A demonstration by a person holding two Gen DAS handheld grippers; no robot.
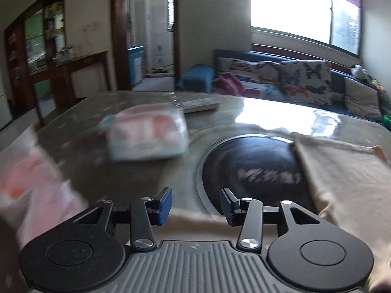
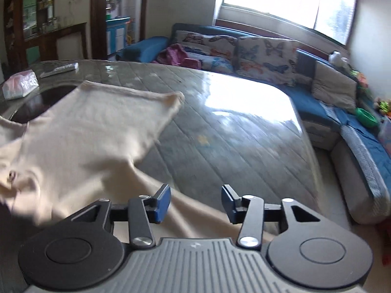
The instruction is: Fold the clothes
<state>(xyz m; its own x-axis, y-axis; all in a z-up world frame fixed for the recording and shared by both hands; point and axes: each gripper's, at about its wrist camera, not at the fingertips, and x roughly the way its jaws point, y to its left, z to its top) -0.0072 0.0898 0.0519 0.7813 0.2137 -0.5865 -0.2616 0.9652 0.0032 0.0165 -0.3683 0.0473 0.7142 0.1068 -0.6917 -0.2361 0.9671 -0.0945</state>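
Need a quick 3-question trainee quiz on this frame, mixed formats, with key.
1. True or false: the left gripper is shut on the cream garment.
2. Multiple choice: what lies on the table beyond the tissue pack? A) a remote control B) a pair of scissors C) a mug
3. Fill in: the garment partly covers a dark ______ inset in the tabletop.

Key
1. False; both the left and the right gripper are open with nothing between the fingers.
2. A
3. round
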